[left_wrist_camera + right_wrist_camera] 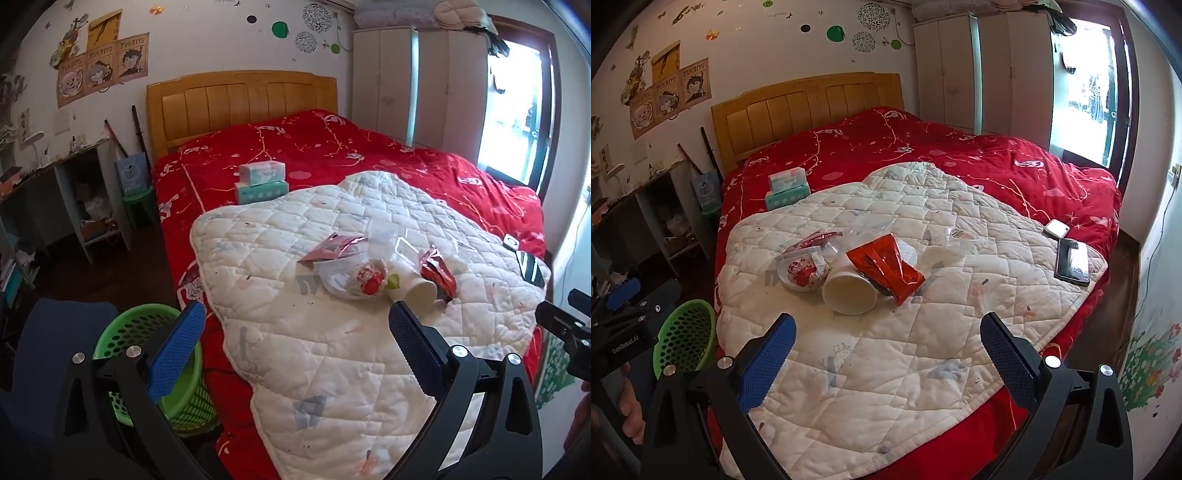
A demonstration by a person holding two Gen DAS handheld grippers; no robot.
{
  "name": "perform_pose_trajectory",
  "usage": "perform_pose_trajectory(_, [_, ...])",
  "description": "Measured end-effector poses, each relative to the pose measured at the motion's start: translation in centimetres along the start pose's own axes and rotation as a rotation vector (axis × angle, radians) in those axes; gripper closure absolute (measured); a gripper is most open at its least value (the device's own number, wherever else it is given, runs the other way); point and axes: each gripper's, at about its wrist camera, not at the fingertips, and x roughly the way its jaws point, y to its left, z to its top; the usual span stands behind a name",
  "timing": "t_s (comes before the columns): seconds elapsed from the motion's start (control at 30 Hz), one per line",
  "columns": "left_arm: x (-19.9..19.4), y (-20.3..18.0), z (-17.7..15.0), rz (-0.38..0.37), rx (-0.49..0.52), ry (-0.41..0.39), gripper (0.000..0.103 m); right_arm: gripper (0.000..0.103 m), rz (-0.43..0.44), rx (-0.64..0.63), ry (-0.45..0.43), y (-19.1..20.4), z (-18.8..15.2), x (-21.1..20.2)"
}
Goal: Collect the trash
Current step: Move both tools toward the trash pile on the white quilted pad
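I've got both claws spread wide, nothing gripped: left gripper (295, 325), right gripper (886, 332). Trash at twelve o'clock on the quilt (886, 369): paper cup (849, 291), red wrapper (886, 267). Green basket (162, 332) at nine.

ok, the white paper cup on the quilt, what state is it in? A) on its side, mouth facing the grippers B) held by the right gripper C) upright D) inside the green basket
A: the paper cup lies tipped over on the white quilt, its open mouth facing the cameras, beside the red snack wrapper; both grippers are open and hold nothing.
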Motion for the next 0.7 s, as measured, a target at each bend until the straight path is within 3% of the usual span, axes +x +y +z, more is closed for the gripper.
perform_pose_trajectory(0.7, [0.67,0.62,-0.06,0.030,-0.032,0.018,0.005,0.006,0.016,0.002,0.001,0.33,-0.07,0.80])
